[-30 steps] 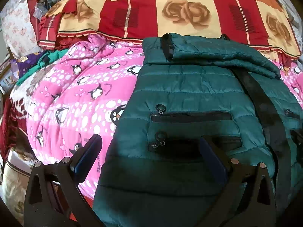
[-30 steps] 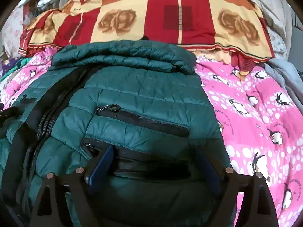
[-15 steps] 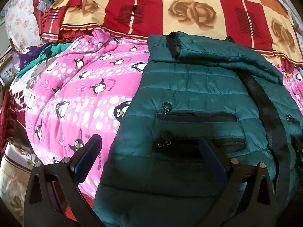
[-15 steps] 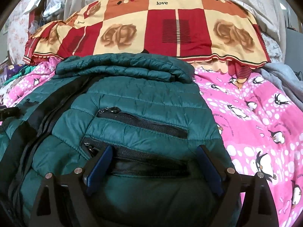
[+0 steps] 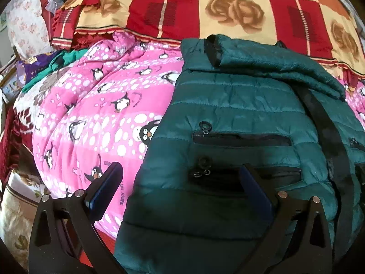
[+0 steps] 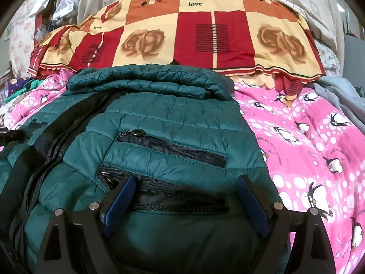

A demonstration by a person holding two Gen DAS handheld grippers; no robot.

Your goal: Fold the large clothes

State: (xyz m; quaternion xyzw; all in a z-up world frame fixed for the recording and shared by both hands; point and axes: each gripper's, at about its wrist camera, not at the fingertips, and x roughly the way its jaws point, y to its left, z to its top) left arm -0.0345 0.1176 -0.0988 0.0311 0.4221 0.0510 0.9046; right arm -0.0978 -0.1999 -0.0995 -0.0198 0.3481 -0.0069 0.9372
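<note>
A dark green quilted puffer jacket (image 5: 239,114) lies front-up on the bed, its sleeves folded across the top near the collar; it also shows in the right wrist view (image 6: 173,123). Black zip pockets (image 5: 241,138) and a black front placket (image 5: 324,123) run across it. My left gripper (image 5: 180,182) is open and empty, just above the jacket's lower left edge. My right gripper (image 6: 184,194) is open and empty, its fingers straddling the lower right pocket opening (image 6: 180,199).
The jacket rests on a pink penguin-print quilt (image 5: 95,118) (image 6: 308,141). A red and cream rose-patterned blanket (image 5: 228,11) (image 6: 182,29) is heaped at the back. Loose clothes (image 5: 52,64) lie at the far left; a grey garment (image 6: 342,98) lies at the right.
Both grippers have drawn back and lifted a little, so the back blanket and wall show more. The jacket has not moved. Both stay open.
</note>
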